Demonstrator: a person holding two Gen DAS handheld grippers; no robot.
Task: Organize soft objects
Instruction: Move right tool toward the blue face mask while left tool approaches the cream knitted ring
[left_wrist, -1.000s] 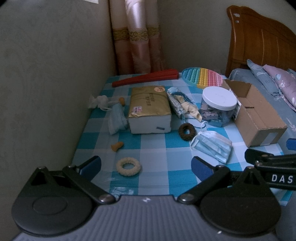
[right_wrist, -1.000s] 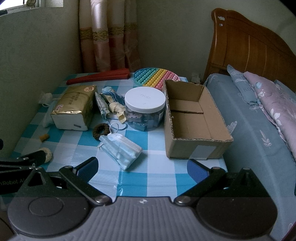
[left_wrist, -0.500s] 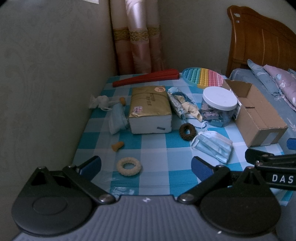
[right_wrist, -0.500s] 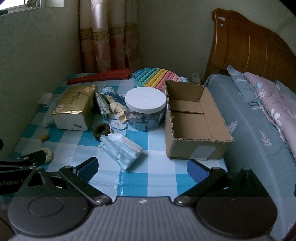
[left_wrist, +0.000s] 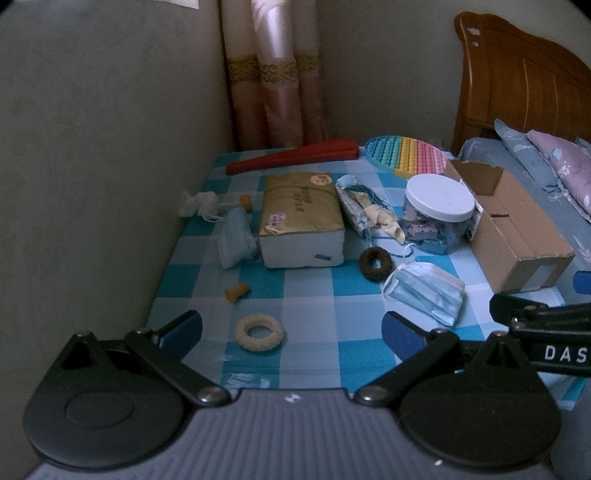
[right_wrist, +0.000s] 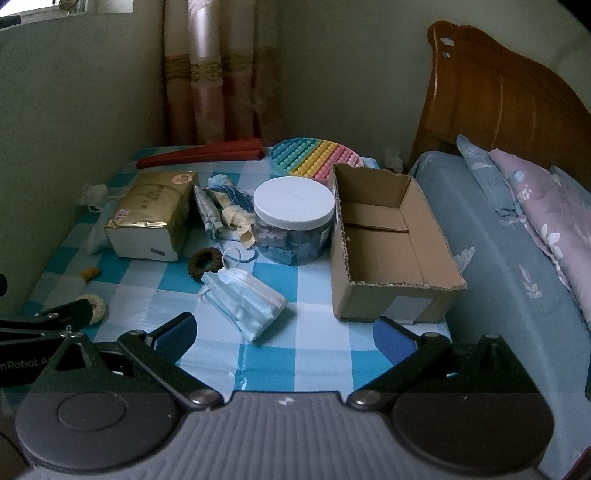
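Hovering low over the near table edge, left gripper (left_wrist: 291, 330) and right gripper (right_wrist: 282, 332) both sit level w/ jaws spread wide, nothing btwn them. Cream ring (left_wrist: 259, 331) lies flat btwn the left fingers' line, not touching. Blue masks (right_wrist: 243, 301), a crumpled stack, lie just ahead of the right gripper, touching a brown ring (right_wrist: 202, 263). Box (right_wrist: 391, 284) stands open-topped at the table's right, beside the jar (right_wrist: 293, 218).

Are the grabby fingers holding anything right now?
No. The left gripper and the right gripper are both open and empty above the table.
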